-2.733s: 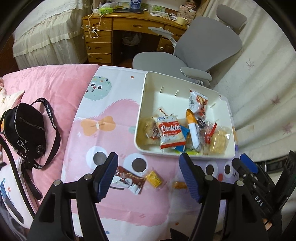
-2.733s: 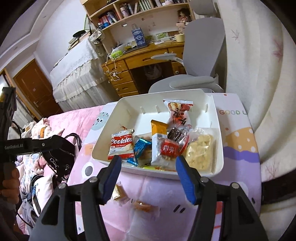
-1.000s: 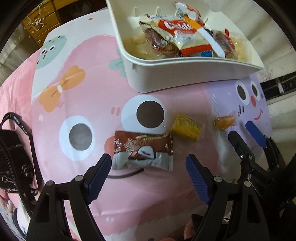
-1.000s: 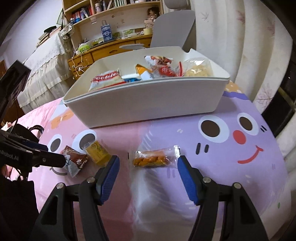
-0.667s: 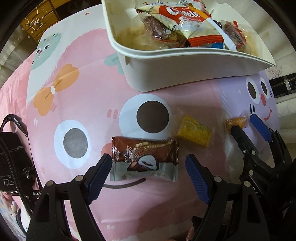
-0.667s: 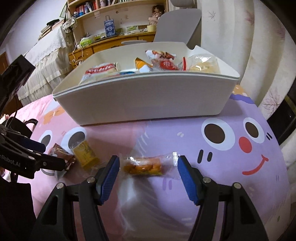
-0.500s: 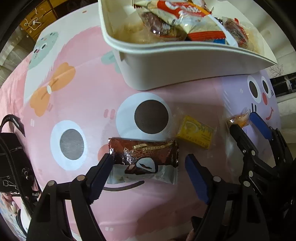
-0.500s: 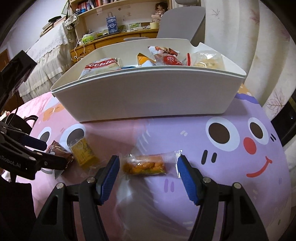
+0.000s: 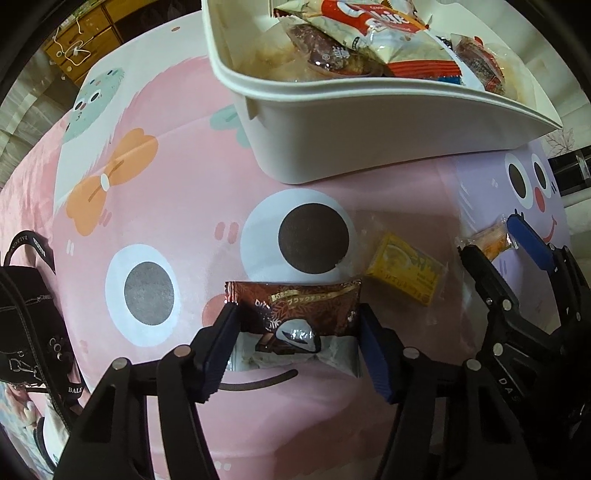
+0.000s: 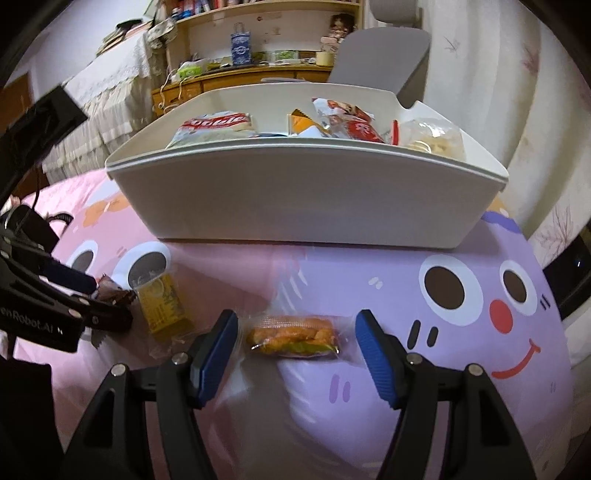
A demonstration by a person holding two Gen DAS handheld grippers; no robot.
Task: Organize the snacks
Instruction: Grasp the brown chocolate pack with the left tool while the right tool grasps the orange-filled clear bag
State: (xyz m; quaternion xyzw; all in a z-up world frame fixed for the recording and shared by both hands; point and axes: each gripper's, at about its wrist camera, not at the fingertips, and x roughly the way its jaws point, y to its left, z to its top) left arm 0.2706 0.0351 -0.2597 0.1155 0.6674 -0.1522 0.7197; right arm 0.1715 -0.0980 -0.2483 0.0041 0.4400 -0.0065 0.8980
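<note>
Left gripper point(image 9: 297, 328) astride brown chocolate packet point(image 9: 295, 317), pads touching its ends

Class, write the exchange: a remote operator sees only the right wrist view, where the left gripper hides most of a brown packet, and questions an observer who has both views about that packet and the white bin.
Operator: What is the left gripper doing to the brown packet?
Observer: Its fingers stand at the two short ends of the brown packet, which lies flat on the cartoon cloth. I cannot tell whether they press it.
Operator: Is anything in the white bin hidden behind its front wall?
Observer: Yes, a dark brown-wrapped snack lies partly under the Cookie packet.
</note>
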